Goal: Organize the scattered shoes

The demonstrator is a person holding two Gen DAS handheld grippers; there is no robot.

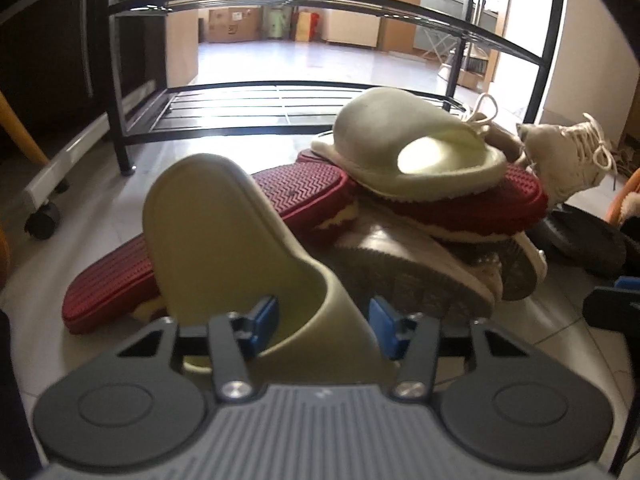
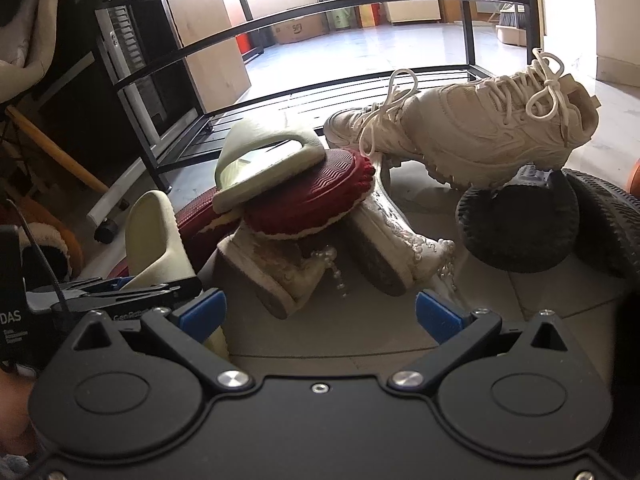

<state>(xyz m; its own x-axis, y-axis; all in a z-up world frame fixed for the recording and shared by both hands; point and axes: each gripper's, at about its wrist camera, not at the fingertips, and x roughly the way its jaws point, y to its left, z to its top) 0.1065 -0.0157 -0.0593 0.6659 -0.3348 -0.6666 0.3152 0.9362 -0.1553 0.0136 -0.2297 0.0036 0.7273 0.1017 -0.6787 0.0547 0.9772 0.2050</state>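
A pile of shoes lies on the tiled floor in front of a black metal shoe rack (image 1: 256,130). My left gripper (image 1: 324,324) is shut on the strap of a pale green slipper (image 1: 212,220), one blue pad inside the opening and one outside. Its mate (image 1: 400,140) rests on top of upturned red-soled slippers (image 1: 300,192). My right gripper (image 2: 320,316) is open with only floor between its fingers, just short of two beaded white sandals (image 2: 280,268). A cream laced sneaker (image 2: 480,128) sits on black shoes (image 2: 520,224). The held slipper (image 2: 156,232) shows at the left of the right wrist view.
The rack's lower shelf (image 2: 360,80) holds nothing. A white wheeled stand (image 1: 44,200) and a yellow wooden leg (image 1: 20,128) stand to the left. A fluffy orange slipper (image 2: 44,240) lies at far left. Bare tiles (image 2: 360,332) lie in front of the pile.
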